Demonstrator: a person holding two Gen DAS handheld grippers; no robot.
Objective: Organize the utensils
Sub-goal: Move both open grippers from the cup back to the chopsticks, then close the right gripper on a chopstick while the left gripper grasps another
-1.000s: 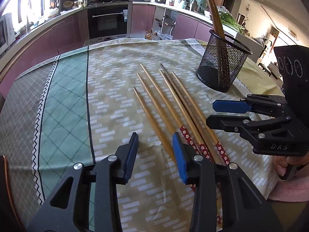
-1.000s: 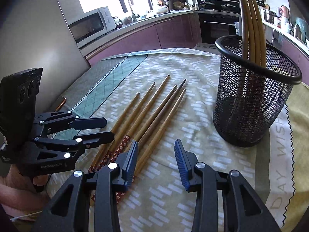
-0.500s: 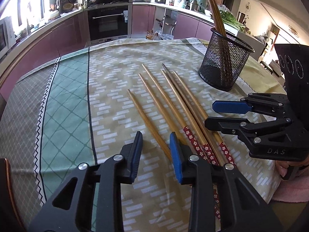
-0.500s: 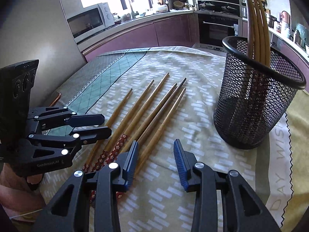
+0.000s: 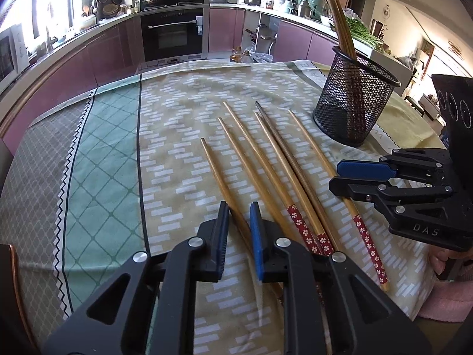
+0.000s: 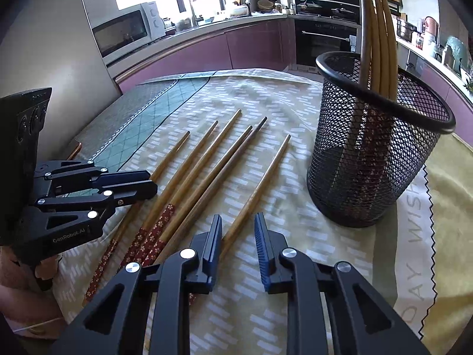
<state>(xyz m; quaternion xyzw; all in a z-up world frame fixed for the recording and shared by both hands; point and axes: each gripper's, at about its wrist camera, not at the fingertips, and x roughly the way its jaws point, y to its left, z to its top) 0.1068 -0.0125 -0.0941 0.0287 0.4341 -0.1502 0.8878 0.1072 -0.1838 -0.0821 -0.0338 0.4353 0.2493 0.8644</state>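
On tablecloth [image 5: 177, 153]: six loose chopsticks [image 5: 266, 165]

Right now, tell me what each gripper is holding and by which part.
Right gripper: nothing, open astride the rightmost chopstick. Left gripper: nearly closed around the leftmost chopstick about mid-length; whether it actually clamps cannot be told.

Tan chopsticks [image 5: 267, 159] with red floral ends, black mesh holder [image 5: 353, 100], green-checked tablecloth [image 5: 100, 159]
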